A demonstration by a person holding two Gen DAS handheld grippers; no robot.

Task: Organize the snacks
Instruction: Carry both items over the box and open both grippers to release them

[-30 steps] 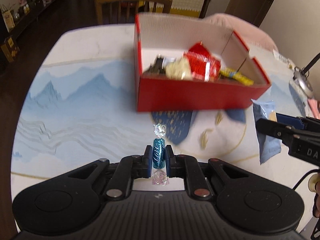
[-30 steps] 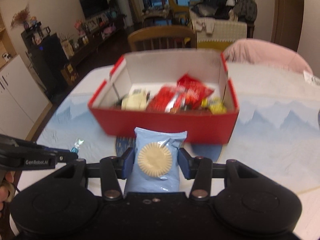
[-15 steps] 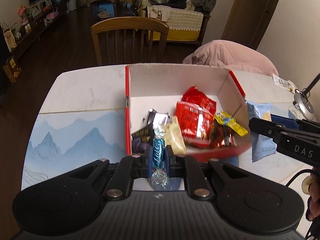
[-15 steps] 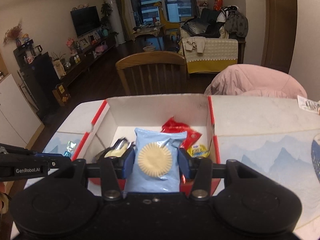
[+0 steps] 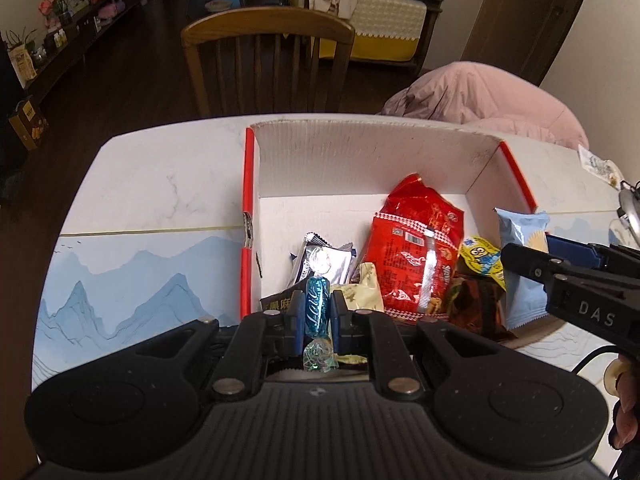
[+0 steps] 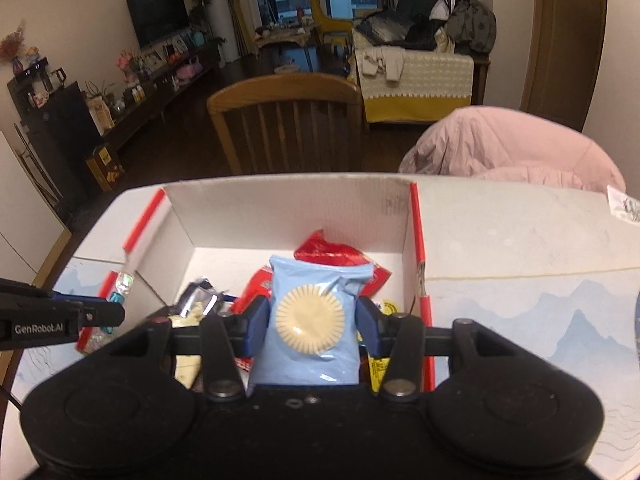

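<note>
A red cardboard box [image 5: 247, 184] [image 6: 416, 232] with white inner walls sits on the table and holds several snacks, among them a red packet [image 5: 416, 248] and a yellow cartoon packet [image 5: 482, 258]. My left gripper [image 5: 317, 312] is shut on a blue twist-wrapped candy [image 5: 317, 307], held upright over the box's near left corner. My right gripper [image 6: 310, 322] is shut on a light blue biscuit packet [image 6: 312, 320] [image 5: 520, 248], hanging over the box's right half. Each gripper shows at the edge of the other's view.
The table [image 5: 160, 184] carries a blue mountain-print mat [image 5: 140, 272]. A wooden chair [image 5: 268, 60] stands behind the box. A pink cushion [image 5: 480, 96] lies at the far right, with a small wrapper [image 5: 596, 164] and a metal object [image 5: 628, 208] near the right edge.
Both grippers have moved forward with their snacks, from in front of the box's near wall to over its inside. The box now looks nearer and lower in both views.
</note>
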